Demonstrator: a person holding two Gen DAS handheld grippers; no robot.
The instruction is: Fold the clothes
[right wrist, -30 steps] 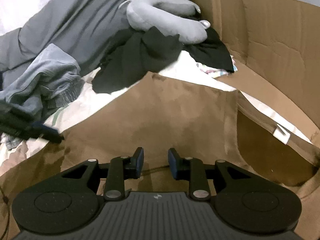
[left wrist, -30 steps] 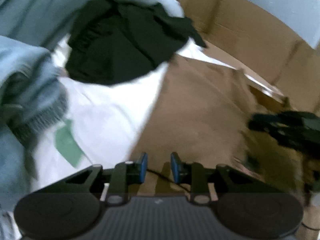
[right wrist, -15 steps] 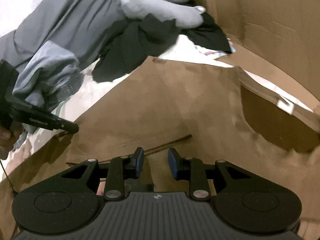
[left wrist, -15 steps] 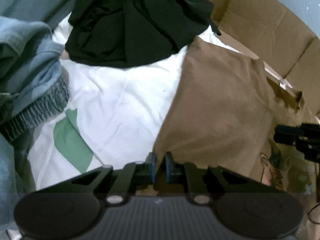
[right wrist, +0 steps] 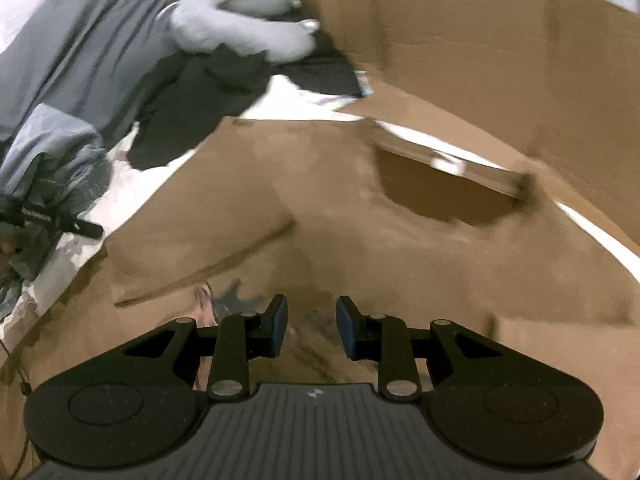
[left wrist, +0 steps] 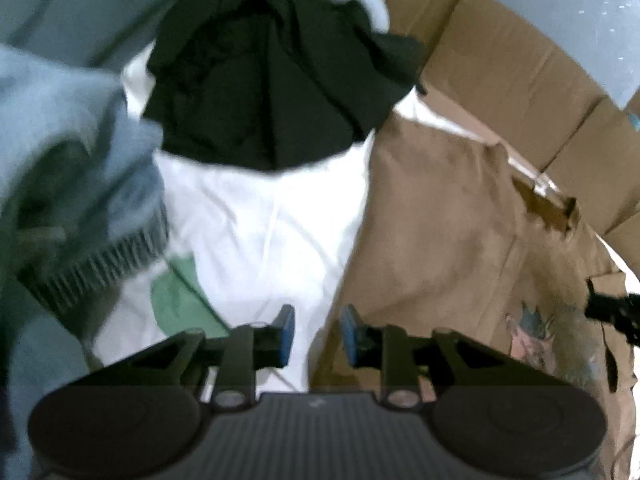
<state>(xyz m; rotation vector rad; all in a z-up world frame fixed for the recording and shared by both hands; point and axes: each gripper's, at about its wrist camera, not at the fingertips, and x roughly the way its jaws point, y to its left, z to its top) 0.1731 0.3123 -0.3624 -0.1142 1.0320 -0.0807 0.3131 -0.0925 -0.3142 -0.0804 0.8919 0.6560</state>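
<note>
Fabric rules here: the soft, limp brown cotton T-shirt (right wrist: 360, 240) lies spread over the white sheet (left wrist: 260, 220), its left edge at twelve o'clock from the spread, empty left gripper (left wrist: 316, 336), so pinch hems, while the right gripper (right wrist: 312, 326) hovers spread above its print.

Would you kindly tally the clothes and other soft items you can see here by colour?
Brown: 1, the brown T-shirt
Black: 1, the black garment
White: 1, the white garment with a green print
Blue-grey: 1, the ribbed-hem garment
Grey: 1, the neck pillow
Total: 5
</note>
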